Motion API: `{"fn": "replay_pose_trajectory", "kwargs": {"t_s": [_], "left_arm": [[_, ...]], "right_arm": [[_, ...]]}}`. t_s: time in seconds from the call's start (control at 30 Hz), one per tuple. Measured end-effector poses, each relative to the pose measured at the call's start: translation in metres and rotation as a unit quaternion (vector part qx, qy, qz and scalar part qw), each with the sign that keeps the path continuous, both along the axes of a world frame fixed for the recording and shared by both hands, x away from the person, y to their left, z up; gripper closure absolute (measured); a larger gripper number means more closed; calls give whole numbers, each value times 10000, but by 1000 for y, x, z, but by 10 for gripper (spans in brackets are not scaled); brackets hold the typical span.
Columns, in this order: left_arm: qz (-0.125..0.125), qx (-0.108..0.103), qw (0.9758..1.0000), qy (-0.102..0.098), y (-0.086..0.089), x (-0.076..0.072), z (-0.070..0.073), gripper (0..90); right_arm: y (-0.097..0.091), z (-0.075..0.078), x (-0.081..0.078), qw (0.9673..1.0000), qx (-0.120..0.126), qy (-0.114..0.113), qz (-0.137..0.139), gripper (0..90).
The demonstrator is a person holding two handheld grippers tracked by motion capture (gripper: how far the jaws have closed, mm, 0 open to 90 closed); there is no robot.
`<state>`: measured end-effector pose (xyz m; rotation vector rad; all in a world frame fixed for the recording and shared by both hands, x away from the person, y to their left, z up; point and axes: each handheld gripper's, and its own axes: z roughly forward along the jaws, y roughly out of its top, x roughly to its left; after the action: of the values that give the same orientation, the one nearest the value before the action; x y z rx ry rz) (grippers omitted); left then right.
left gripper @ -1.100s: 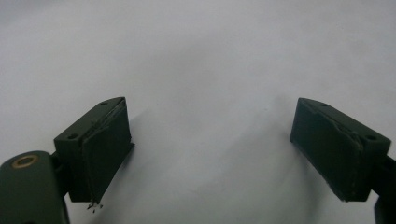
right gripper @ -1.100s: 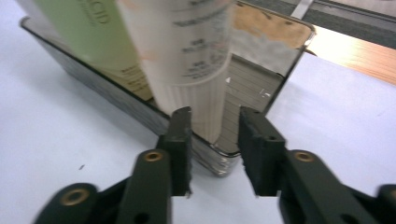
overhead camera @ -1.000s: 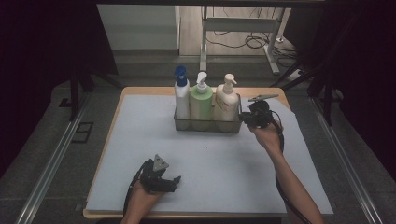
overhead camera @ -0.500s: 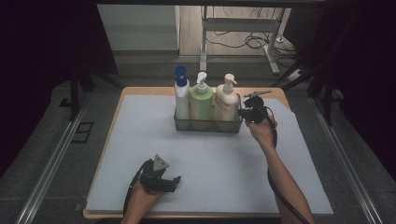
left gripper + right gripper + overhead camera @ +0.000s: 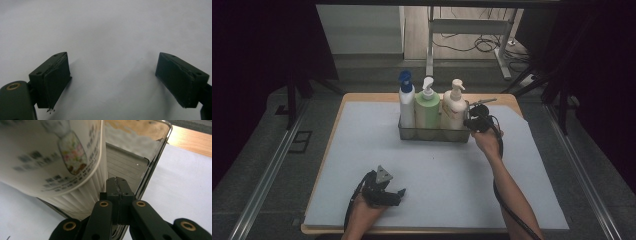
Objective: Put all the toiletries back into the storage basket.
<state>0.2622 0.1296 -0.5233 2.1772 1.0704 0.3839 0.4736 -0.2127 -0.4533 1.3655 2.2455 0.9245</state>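
A metal wire basket (image 5: 432,134) stands at the back middle of the mat. It holds a white bottle with a blue cap (image 5: 406,102), a green pump bottle (image 5: 427,107) and a cream pump bottle (image 5: 454,107). My right gripper (image 5: 469,122) is at the basket's right end. In the right gripper view its jaws (image 5: 117,186) are pressed together on the end wall of the basket (image 5: 130,165), right beside the cream bottle (image 5: 50,157). My left gripper (image 5: 399,195) rests near the front edge; its jaws (image 5: 112,82) stand wide apart over bare mat.
A pale grey mat (image 5: 447,175) covers most of the wooden table (image 5: 362,97). Dark rails run along both sides of the table. Behind it stand a desk frame (image 5: 472,30) and floor cables.
My right hand has moved left and slightly down, up against the basket's right end. The left hand has stayed where it was.
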Motion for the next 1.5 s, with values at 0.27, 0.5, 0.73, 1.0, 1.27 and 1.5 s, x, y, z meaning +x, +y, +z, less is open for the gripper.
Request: {"fn": "replay_pose_trajectory", "kwargs": {"t_s": [0.27, 0.5, 0.73, 1.0, 1.27, 1.5], "left_arm": [[1, 2, 10000, 2, 0, 0, 0, 120], [1, 0, 10000, 3, 0, 0, 0, 121], [1, 1, 10000, 5, 0, 0, 0, 121], [2, -3, 10000, 4, 0, 0, 0, 121], [4, 6, 10000, 10, 0, 0, 0, 120], [4, 8, 10000, 11, 0, 0, 0, 120]], "right_arm": [[1, -3, 1, 9999, 93, 61, 20, 894], [9, -5, 0, 9997, 136, 117, 166, 893], [13, -6, 0, 9995, 175, 130, 208, 893], [21, -2, -4, 9991, 194, 103, 373, 893], [22, 1, -7, 9988, 240, 110, 413, 895], [25, 3, -10, 9988, 204, 115, 432, 896]]}}
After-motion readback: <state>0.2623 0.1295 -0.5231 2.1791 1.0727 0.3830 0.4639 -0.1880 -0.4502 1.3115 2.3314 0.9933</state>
